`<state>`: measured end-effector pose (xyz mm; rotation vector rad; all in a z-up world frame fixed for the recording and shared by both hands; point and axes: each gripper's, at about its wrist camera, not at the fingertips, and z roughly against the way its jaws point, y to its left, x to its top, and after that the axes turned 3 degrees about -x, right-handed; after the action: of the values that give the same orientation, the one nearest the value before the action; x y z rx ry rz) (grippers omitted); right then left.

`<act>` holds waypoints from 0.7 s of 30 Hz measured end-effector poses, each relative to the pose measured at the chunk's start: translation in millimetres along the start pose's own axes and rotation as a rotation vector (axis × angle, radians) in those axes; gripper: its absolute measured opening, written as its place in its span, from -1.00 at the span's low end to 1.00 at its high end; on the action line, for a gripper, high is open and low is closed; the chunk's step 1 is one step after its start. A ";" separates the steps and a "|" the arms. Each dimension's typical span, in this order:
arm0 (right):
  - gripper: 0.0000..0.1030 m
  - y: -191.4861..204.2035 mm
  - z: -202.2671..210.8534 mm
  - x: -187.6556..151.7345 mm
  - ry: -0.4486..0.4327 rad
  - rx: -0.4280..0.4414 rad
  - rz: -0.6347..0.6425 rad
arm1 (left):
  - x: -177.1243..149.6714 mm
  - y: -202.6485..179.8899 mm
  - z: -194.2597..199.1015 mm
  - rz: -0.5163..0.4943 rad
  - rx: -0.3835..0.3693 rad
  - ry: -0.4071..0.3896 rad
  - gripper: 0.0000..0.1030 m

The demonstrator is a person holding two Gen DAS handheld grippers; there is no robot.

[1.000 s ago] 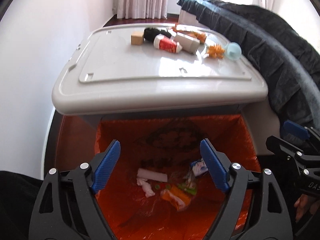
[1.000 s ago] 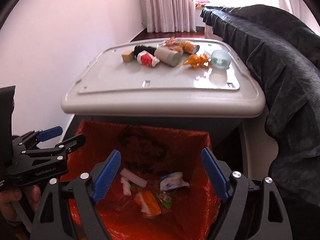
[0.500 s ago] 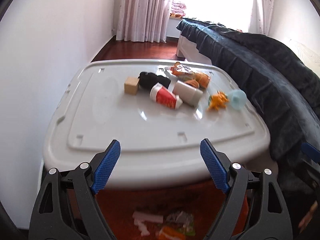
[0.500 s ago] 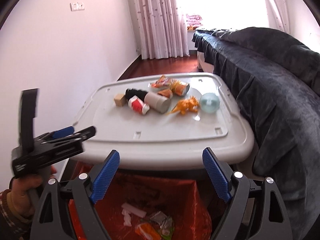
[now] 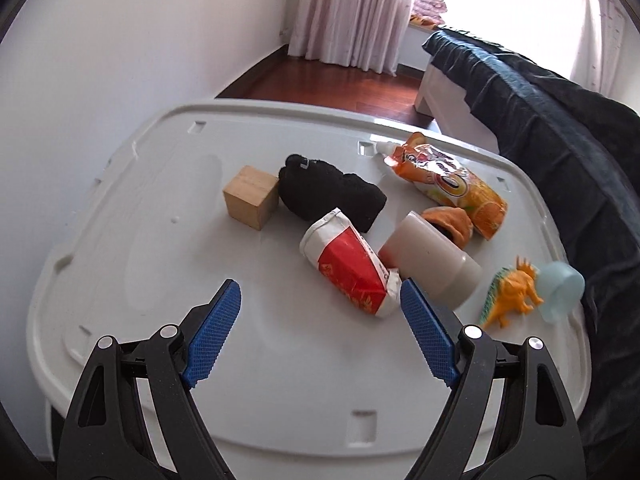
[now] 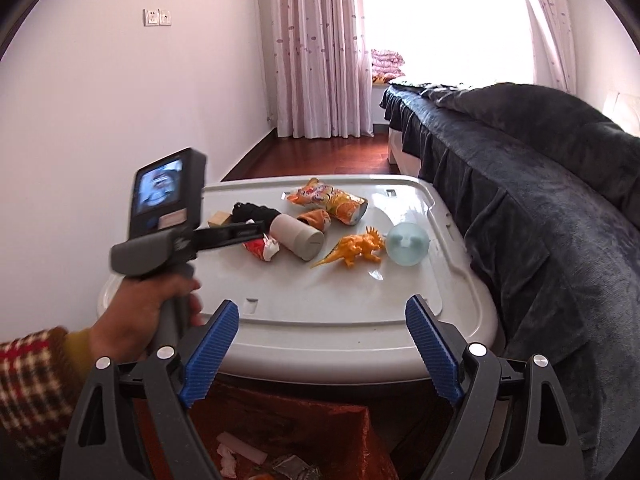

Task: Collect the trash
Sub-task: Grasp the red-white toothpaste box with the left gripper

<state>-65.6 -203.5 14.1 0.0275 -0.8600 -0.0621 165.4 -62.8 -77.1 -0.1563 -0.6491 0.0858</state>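
Bedroom w/ pink curtains [image 6: 316,48] at the back, dark blanket-covered bed [image 6: 540,184] on the right; grey plastic bin lid [image 5: 168,280] serves as the surface. Left gripper [image 5: 320,300] hangs over the lid, jaws wide, nothing between them; red/white crumpled carton [image 5: 348,268] lies just ahead, near its right finger. Trash cluster on the lid: orange snack bag [image 5: 444,184], grey tub [image 5: 432,264] on its side touching the carton, black cloth bundle [image 5: 332,196] beside a wood block [image 5: 250,196], plus an orange toy dino [image 5: 512,296] and pale blue cup [image 5: 560,292] by the right edge. Brown-orange item [image 5: 448,220] behind the tub is half hidden, can't ID it. Right gripper [image 6: 322,338] spread wide & empty, back from the lid's near edge, above the orange-lined trash bin [image 6: 320,420]; bin contents cut off at frame bottom, only scraps show. In the right wrist view the person's left hand [image 6: 140,312] and the left tool's body block part of the carton & block
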 end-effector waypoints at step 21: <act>0.73 -12.0 2.4 6.6 -0.047 -0.035 0.006 | -0.2 8.2 -35.9 -0.060 0.020 0.029 -0.42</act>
<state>-63.7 -215.9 20.1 -0.0095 -0.9056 -0.0727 186.8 -58.9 -106.8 -0.1184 -0.6237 0.0325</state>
